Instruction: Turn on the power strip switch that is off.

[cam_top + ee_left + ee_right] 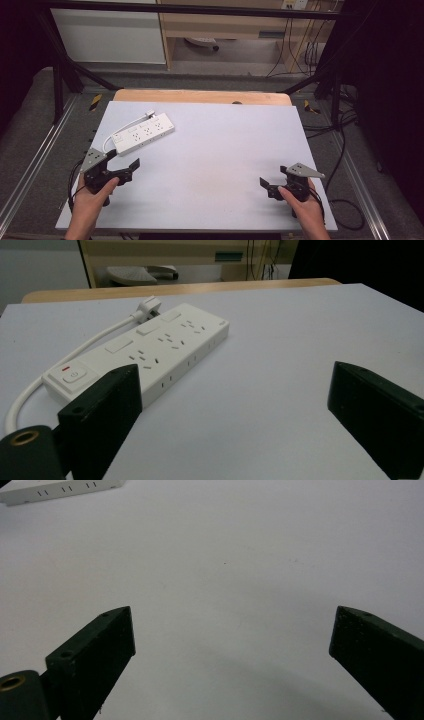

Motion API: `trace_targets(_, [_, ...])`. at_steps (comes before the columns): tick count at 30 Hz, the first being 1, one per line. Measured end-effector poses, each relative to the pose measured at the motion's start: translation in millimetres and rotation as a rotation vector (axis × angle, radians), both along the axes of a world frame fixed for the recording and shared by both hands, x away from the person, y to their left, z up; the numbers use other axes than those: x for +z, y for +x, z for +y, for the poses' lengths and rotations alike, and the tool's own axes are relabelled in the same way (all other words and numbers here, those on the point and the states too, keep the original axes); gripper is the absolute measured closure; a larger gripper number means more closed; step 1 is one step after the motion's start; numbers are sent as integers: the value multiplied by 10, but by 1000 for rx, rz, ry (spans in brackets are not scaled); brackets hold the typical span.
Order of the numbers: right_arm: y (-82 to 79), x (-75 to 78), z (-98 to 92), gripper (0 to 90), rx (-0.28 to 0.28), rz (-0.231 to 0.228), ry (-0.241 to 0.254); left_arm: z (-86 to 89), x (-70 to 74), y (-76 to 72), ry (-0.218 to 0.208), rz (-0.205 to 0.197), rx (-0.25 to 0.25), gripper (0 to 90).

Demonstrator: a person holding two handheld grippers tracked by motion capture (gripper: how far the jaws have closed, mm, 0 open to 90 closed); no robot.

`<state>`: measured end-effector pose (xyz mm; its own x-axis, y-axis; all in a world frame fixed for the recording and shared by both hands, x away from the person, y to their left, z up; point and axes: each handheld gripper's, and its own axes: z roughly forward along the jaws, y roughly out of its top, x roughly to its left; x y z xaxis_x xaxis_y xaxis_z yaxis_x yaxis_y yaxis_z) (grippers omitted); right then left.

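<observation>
The left gripper (123, 161) hovers low over the near left part of the desk (215, 150), held in the person's left hand (92, 197). Its black fingers (102, 410) stand wide apart with nothing between them. In the left gripper view, a white power strip (150, 357) lies flat on the desk just beyond the left-hand finger, which covers part of the strip's near edge; whether they touch cannot be told. The strip runs away from the fingers at a slant. Its switch end, with a rocker button marked by a small red bar (74, 374), is the end nearest the fingers, and rows of sockets follow toward the far end. A white cord (75, 352) leaves the switch end, curves along the strip's far side and ends in a white plug (150, 305) lying beside the strip's far half.

The right gripper (272, 181) sits over the near right part of the desk, in the person's right hand (305, 202). Its fingers (95, 660) are also spread wide and hold nothing; bare desk surface lies between and ahead of them. In the right gripper view, the power strip's side edge (60, 490) appears well beyond the fingers, toward the upper left.
</observation>
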<state>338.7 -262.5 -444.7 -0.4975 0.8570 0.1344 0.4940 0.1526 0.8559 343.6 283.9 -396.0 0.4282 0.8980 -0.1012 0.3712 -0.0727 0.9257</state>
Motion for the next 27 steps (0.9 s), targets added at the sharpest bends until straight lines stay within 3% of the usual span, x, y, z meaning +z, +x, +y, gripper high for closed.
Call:
trace_targets(5, [4,2,41,48,16,1,-12,14,34,98,-6,-7,8,72])
trace_targets(11, [-4,6,41,44,13,-4,-22,55,128,252,-43,-24,24,76])
trace_targets(18, [-5,4,48,41,11,5,-22,25,221,412,-52,-13,16,77])
trace_targets(27, [-6,6,55,39,16,6,-22,-25,255,535,-35,-3,8,76])
